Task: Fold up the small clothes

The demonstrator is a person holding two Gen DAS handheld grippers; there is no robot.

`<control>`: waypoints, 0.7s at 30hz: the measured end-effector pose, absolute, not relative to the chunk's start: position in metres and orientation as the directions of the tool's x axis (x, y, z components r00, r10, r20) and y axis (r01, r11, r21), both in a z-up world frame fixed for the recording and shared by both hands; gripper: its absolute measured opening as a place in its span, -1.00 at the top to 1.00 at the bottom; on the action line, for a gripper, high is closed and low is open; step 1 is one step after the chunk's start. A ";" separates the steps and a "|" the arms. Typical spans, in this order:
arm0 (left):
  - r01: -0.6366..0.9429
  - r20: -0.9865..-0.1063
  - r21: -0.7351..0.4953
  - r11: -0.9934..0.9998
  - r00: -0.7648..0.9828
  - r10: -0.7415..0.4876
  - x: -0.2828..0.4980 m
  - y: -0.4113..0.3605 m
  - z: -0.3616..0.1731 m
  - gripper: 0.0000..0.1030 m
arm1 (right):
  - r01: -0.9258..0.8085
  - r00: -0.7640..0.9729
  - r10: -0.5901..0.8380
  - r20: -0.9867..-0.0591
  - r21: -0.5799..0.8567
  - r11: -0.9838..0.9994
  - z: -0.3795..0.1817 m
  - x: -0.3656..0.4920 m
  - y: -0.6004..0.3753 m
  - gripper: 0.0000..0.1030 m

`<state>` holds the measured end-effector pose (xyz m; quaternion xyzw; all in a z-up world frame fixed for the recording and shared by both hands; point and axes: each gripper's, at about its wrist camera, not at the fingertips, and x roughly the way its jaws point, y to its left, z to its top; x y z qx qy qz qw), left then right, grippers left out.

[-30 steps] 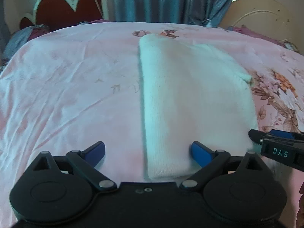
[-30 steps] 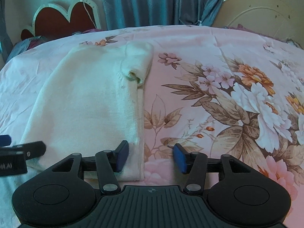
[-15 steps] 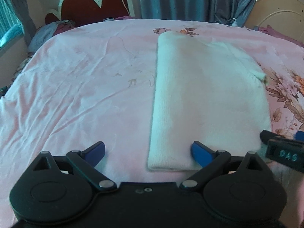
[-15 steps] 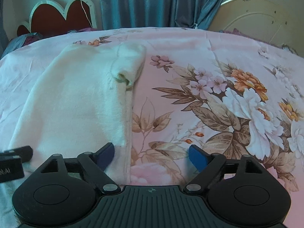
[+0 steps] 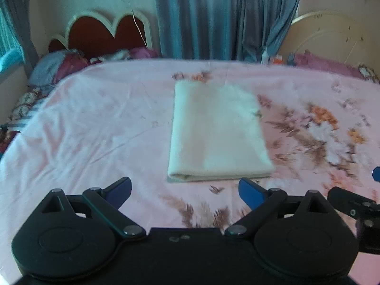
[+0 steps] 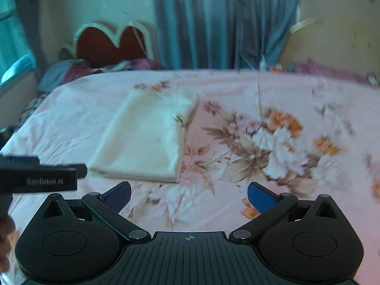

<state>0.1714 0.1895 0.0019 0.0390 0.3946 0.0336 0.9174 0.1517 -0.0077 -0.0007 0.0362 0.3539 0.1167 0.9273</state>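
Cream knit garment (image 5: 217,133), folded into a rectangle, lies flat on the pink floral bedsheet (image 5: 95,128), mid-bed. Both views motion-blurred; knit texture and fold layers hard to read. Left hand-held gripper (image 5: 185,190) spread wide, holding nothing, well short of the garment's near edge. Right hand-held gripper (image 6: 190,196) likewise wide, empty. Bed's far edge cut off by curtain (image 5: 223,16)
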 end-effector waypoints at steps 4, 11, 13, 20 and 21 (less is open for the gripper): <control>-0.055 -0.704 0.091 0.994 0.702 0.103 0.115 0.186 0.030 -0.88 | -0.210 0.775 0.254 -0.579 0.143 0.967 0.033 0.093 -0.016 -0.99; -0.086 -0.688 0.053 0.995 0.719 0.099 0.041 0.188 0.062 -0.88 | -0.132 0.849 0.193 -0.493 0.155 0.979 0.073 0.021 -0.024 -0.99; -0.094 -0.675 0.050 0.994 0.730 0.103 0.024 0.187 0.070 -0.88 | -0.124 0.860 0.181 -0.478 0.148 0.981 0.080 0.009 -0.027 -0.99; -0.114 -0.647 0.035 0.993 0.754 0.109 -0.014 0.190 0.087 -0.88 | -0.139 0.866 0.178 -0.467 0.116 0.983 0.084 -0.021 -0.022 -0.99; -0.116 -0.644 0.035 0.993 0.757 0.111 -0.019 0.190 0.089 -0.88 | -0.142 0.867 0.181 -0.465 0.119 0.983 0.084 -0.024 -0.023 -1.00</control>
